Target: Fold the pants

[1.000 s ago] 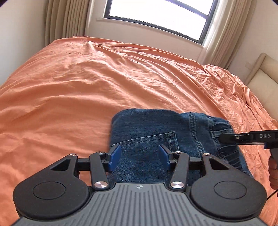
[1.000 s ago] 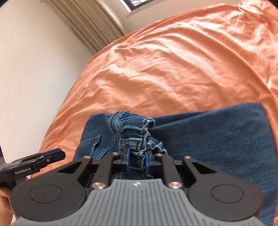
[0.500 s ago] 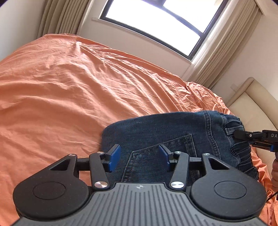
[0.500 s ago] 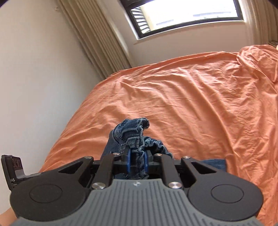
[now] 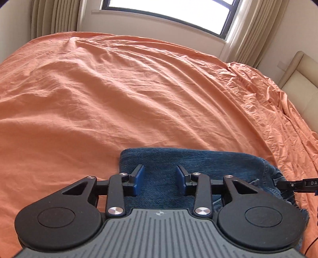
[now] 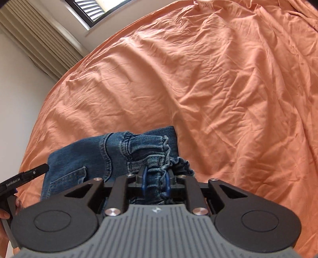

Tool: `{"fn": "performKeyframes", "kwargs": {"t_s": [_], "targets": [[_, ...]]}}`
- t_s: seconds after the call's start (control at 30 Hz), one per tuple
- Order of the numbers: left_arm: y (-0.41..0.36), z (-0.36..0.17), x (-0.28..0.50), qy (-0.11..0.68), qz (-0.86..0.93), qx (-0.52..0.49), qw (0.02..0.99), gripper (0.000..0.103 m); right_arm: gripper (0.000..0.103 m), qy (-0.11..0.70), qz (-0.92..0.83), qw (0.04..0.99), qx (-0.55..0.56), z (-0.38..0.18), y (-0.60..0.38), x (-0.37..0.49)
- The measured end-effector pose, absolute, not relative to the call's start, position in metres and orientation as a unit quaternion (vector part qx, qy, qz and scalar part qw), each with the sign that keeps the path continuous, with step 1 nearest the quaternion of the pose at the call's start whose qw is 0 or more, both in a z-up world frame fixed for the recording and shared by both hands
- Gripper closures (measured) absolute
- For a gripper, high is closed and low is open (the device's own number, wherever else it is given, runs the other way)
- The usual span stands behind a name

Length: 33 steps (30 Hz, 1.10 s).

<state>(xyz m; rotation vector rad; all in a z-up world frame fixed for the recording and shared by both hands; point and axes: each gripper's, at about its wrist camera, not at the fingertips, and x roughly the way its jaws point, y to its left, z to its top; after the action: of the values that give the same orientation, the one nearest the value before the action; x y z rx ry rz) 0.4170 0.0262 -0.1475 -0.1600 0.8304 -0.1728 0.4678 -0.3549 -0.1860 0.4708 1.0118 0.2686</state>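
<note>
- Left gripper (image 5: pixel 160 179): blue pads (image 5: pixel 138 178) spread wide, nothing between them; hovered over the near left part of the jeans, contact with the denim not discernible.
- Right gripper (image 6: pixel 155 181): pads drawn close, clamped on the gathered waistband (image 6: pixel 159 168) of the jeans; bunched elastic and a belt loop pinched between the fingers.
- Jeans (image 5: pixel 190 164): dark blue denim, folded into a compact rectangle, lay flat on the bedsheet at the near edge, directly under both grippers. Back pocket (image 6: pixel 67 180) with stitched seams turned up, toward the left gripper's side. Waistband end raised slightly where gripped, the rest resting on the sheet.
- Tip of the left gripper, seen from the right wrist camera (image 6: pixel 29 174): just beside the pocket end of the jeans.
- Tip of the right gripper, seen from the left wrist camera (image 5: pixel 294 183): at the waistband end of the jeans.
- Bedsheet (image 5: pixel 139 95): orange, creased, spread well beyond the jeans on every far side.
- Headboard (image 5: pixel 300 83): cream, padded, to the right of the jeans, past the rumpled sheet edge.
- Window (image 5: pixel 169 10): dark-framed, bright, far beyond the jeans, above the far bed edge.
- Curtains (image 5: pixel 51 17): beige, pleated, flanking the window.
</note>
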Motion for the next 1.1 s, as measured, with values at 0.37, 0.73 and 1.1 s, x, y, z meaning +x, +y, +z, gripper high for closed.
{"fn": "performKeyframes", "kwargs": {"t_s": [0.37,0.73,1.1], "targets": [[0.014,-0.137,0.400,0.416,-0.059,0.007,0.907,0.080,0.074,0.427,0.119,0.887,0.130,-0.159,-0.335,0.439],[0.011,-0.103,0.281,0.413,-0.109,0.034,0.904,0.067,0.073,0.325,0.097,0.936,0.095,-0.133,-0.309,0.311],[-0.024,-0.124,0.196,0.433,-0.130,0.170,0.876,0.049,0.072,0.360,0.102,0.921,0.107,-0.176,-0.304,0.313]]}}
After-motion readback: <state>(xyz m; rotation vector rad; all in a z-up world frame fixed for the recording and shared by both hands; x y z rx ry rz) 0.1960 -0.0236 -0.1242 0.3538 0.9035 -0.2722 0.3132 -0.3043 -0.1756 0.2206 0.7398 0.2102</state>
